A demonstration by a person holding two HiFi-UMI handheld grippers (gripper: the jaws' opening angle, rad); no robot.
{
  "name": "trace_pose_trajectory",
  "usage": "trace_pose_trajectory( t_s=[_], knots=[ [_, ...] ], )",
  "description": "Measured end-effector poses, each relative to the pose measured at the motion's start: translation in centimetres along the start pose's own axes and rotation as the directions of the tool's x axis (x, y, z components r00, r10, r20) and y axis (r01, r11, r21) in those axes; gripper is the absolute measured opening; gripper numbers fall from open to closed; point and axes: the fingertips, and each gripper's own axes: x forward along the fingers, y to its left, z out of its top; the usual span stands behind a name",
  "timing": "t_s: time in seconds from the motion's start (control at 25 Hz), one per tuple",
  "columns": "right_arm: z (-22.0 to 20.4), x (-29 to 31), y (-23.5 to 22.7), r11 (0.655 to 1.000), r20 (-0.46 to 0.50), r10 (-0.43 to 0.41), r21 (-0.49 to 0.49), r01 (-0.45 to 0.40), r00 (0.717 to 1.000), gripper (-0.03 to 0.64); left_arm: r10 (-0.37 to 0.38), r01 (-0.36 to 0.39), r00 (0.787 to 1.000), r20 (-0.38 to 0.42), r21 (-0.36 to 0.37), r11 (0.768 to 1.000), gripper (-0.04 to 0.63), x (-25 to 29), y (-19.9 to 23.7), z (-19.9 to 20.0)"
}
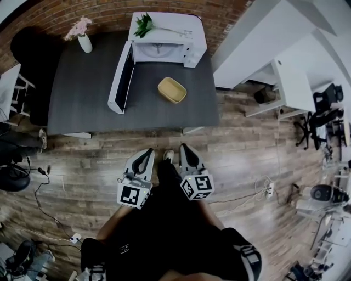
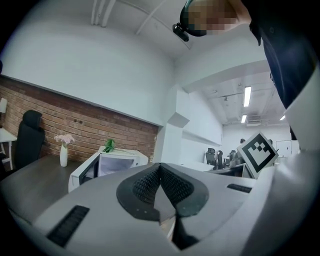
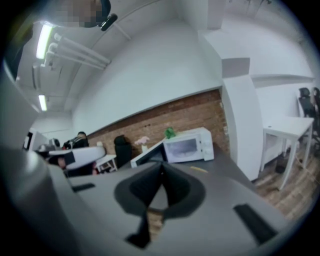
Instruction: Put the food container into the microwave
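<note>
Two units: left gripper [image 1: 146,155] and right gripper [image 1: 185,152], both with jaws together, nothing between. Yellow food container [image 1: 171,90] on dark table [image 1: 82,99], near white microwave [image 1: 192,39], door [image 1: 122,78] open.

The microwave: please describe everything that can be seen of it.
The microwave is a white box standing at the far edge of the dark table, before a brick wall. Its door is swung wide open on the left side, and the cavity looks pale inside. A green sprig lies on top. The yellow food container sits in front, apart from it.
</note>
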Motion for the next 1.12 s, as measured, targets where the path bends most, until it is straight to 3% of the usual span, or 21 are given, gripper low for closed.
trace_pose_trajectory(
  t_s=[0.6,1.12],
  knots=[
    [3.6,9.0,-12.8,0.992,-0.090,0.119,-0.027,-0.122,0.989,0.034,0.107,-0.107,0.994,-0.026,-0.001,0.994,0.035,16.3,-0.5,1.2],
    [2.4,14.8,-18.0,0.978,-0.200,0.162,-0.100,-0.184,0.966,0.034,0.169,-0.169,0.985,-0.029,0.012,0.986,0.035,20.3,1.9,1.7]
  ],
)
